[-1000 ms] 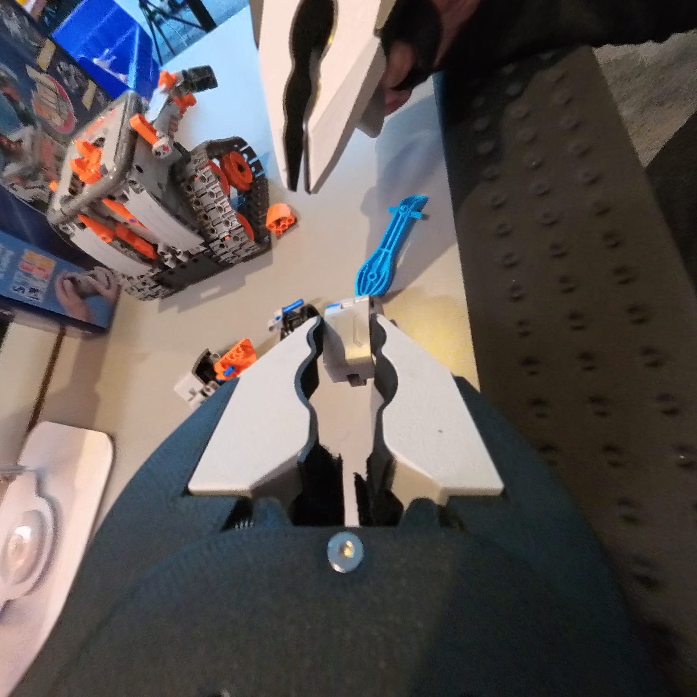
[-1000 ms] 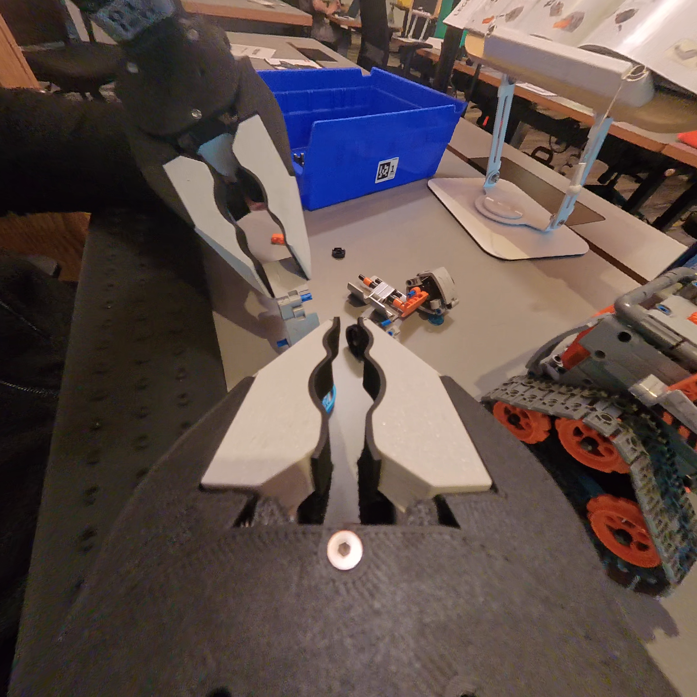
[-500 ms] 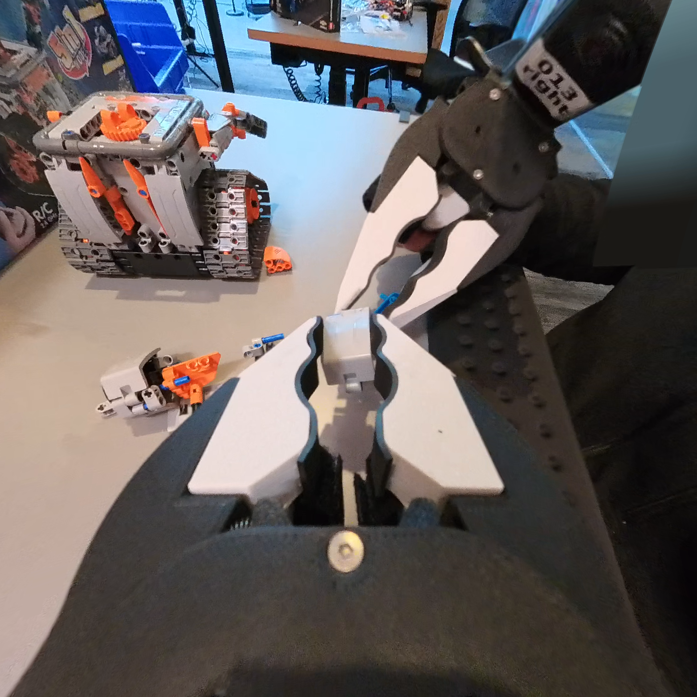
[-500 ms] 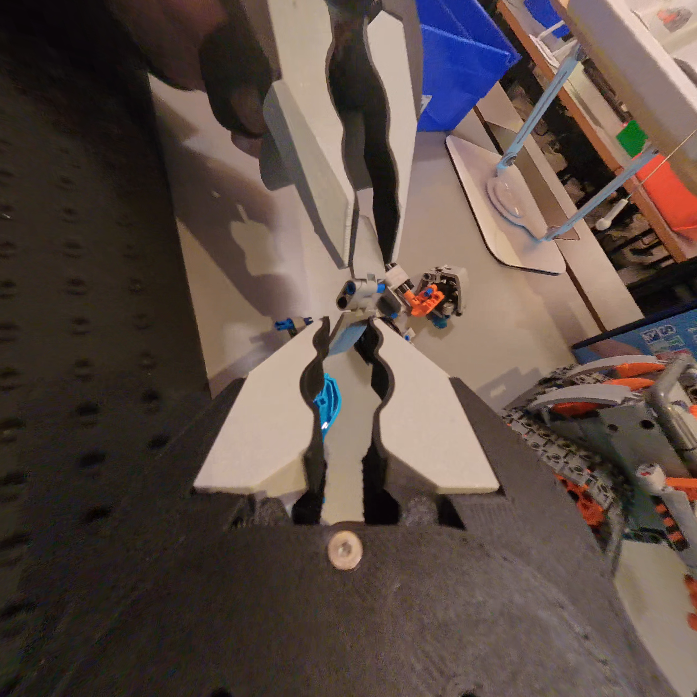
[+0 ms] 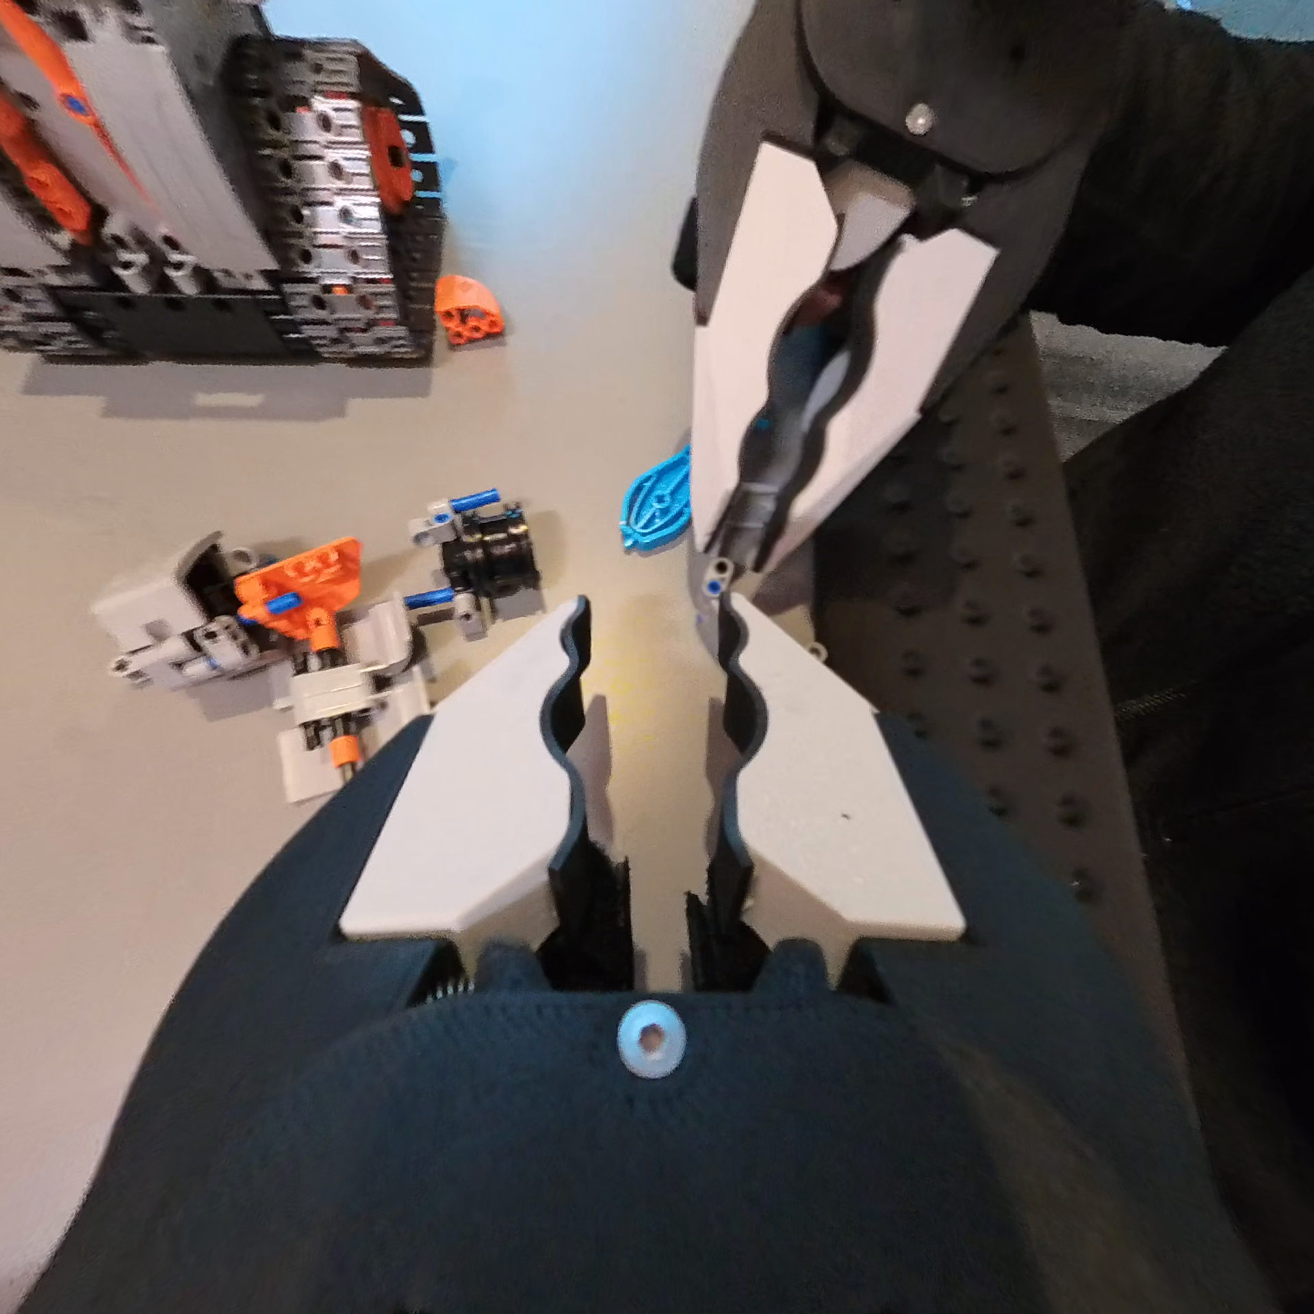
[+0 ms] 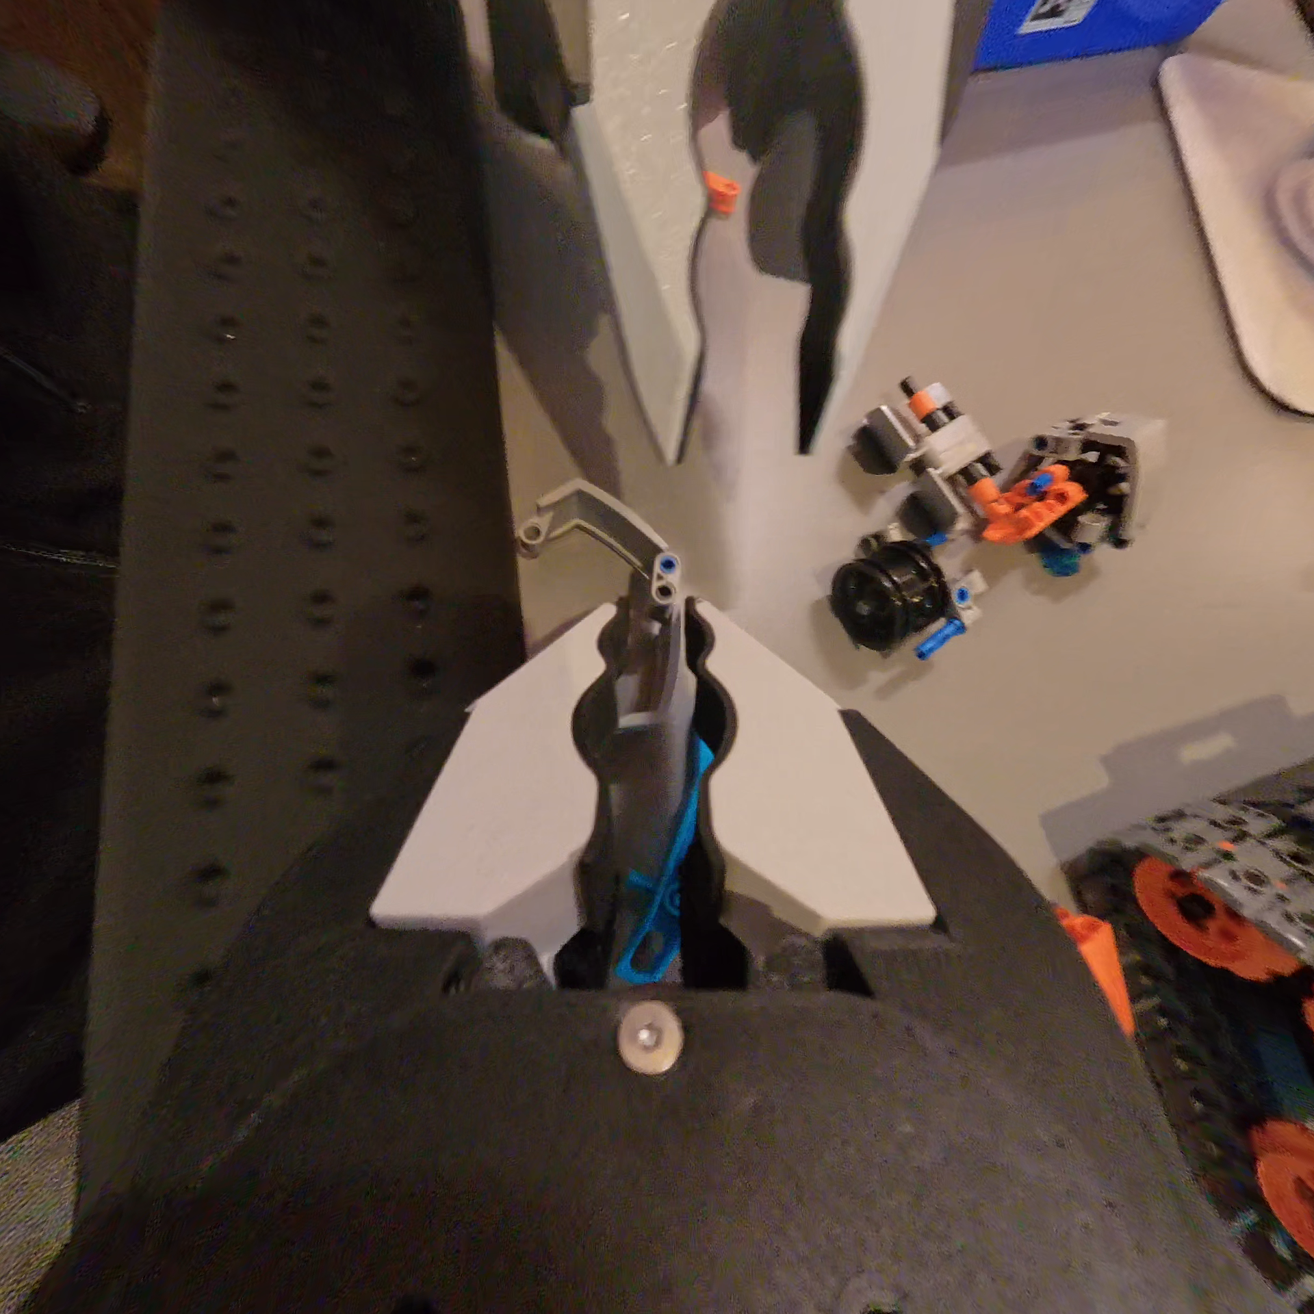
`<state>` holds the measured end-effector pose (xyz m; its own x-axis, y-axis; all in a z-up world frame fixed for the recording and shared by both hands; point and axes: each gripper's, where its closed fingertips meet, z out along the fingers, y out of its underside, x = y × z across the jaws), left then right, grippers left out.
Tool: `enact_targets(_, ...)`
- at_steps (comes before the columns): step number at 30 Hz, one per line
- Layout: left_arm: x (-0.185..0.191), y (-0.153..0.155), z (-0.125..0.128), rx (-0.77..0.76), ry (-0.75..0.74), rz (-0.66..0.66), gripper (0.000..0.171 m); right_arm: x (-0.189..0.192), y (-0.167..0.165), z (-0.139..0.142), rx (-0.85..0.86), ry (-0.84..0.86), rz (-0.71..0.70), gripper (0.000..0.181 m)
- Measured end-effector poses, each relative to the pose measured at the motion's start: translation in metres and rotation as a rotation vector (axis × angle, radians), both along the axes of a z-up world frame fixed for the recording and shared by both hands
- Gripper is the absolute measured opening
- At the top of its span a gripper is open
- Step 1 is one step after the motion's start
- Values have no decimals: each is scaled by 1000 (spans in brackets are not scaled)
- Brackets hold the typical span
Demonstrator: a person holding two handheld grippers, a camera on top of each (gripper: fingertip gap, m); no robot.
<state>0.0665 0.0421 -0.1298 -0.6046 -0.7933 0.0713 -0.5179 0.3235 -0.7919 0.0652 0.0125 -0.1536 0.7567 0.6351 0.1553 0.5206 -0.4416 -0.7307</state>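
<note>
My right gripper (image 6: 650, 615) is shut on a grey curved building-toy piece (image 6: 604, 522), whose hooked end sticks out past the fingertips, low over the table edge. In the left wrist view the right gripper (image 5: 732, 558) comes down from the upper right with the same piece (image 5: 711, 590) at its tips. My left gripper (image 5: 653, 626) is open and empty, its tips just beside that piece. It also shows in the right wrist view (image 6: 739, 451), jaws apart. A blue flat tool (image 5: 658, 498) lies on the table under the right gripper.
A black wheel assembly (image 5: 490, 551) and a grey-and-orange assembly (image 5: 284, 626) lie left of the grippers. A tracked toy vehicle (image 5: 213, 178) stands farther off, a loose orange piece (image 5: 469, 313) beside it. A black perforated mat (image 6: 320, 426) borders the table. A white stand base (image 6: 1251, 213) lies beyond.
My left gripper held the grey piece and has opened and let it go. My right gripper has closed on that piece and now holds it.
</note>
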Motion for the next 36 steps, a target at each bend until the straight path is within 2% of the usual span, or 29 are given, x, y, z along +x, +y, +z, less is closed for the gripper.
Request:
enact_targets(3, 5, 16, 3, 36, -25, 43, 39, 5, 3, 14, 20, 63, -19, 22)
enact_targets(5, 7, 21, 3, 45, -28, 55, 39, 23, 12, 24, 47, 53, -86, 24)
enact_targets(8, 13, 31, -4, 114, -29, 79, 39, 48, 25, 22, 22, -23, -154, 31)
enact_targets(11, 19, 32, -11, 175, -29, 80, 39, 61, 38, 9, -47, -64, -176, 48)
enact_targets(19, 30, 13, -35, 252, 30, 2, 40, 60, 46, -13, -127, -120, -149, 41)
enact_targets(22, 26, -3, -42, 246, 60, -71, 42, 63, 45, -10, -117, -102, -160, 43)
enact_targets(24, 23, -10, -38, 224, 42, -115, 43, 60, 47, -8, -105, -79, -153, 51)
enact_targets(28, 25, 4, -25, 196, 14, -77, 44, 63, 53, -13, -86, -138, -152, 51)
enact_targets(30, 28, 11, -18, 166, -2, -43, 43, 66, 53, -19, -96, -165, -155, 35)
enact_targets(36, 35, 24, -25, 277, -28, -3, 43, 59, 47, -13, -67, -106, -88, 35)
